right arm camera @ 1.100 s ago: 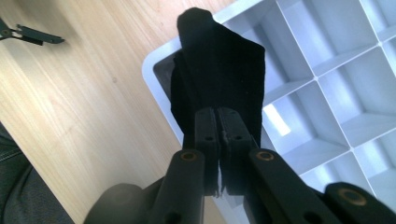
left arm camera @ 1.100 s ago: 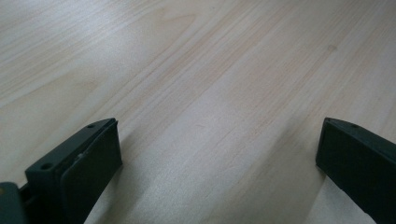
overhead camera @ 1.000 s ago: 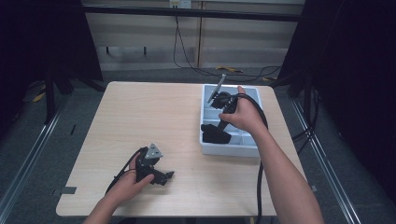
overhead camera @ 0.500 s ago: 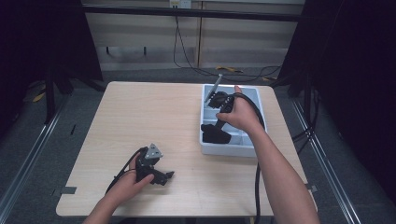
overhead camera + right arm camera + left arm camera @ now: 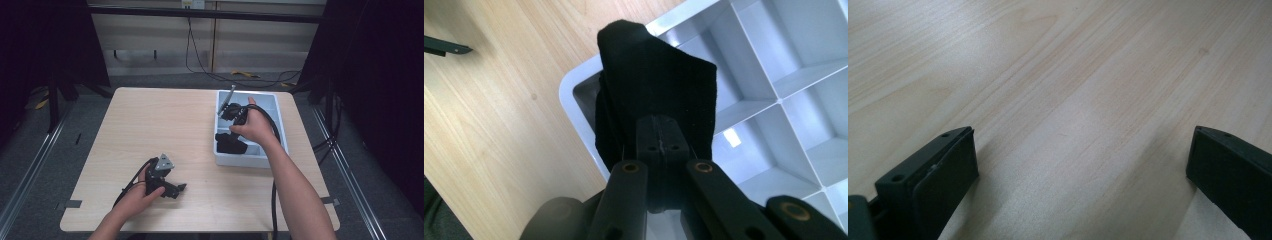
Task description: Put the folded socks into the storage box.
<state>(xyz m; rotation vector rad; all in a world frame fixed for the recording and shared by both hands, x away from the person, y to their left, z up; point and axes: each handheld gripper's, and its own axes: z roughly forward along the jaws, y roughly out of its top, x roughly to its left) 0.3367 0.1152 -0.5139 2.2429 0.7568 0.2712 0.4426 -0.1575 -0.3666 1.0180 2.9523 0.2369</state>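
Note:
My right gripper (image 5: 658,127) is shut on a black folded cloth (image 5: 656,80), which hangs over the near corner compartment of a grey divided tray (image 5: 774,60). In the high view the right gripper (image 5: 234,131) points down into the tray (image 5: 280,117), with the cloth (image 5: 230,144) at the tray's front left part. Whether the cloth touches the tray floor I cannot tell. My left gripper (image 5: 175,189) rests low on the wooden table (image 5: 150,125) near its front edge. Its jaws stand wide apart in the left gripper view (image 5: 1083,165), with only bare wood between them.
The tray has several open compartments, light grey inside. Cables trail from both grippers, the right one over the table's front right part (image 5: 274,200). Beyond the table is dark floor, with a cabinet and loose cables (image 5: 215,75) at the back.
The right hand has shifted only slightly above the tray, the cloth still in its jaws. The left gripper has stayed where it was.

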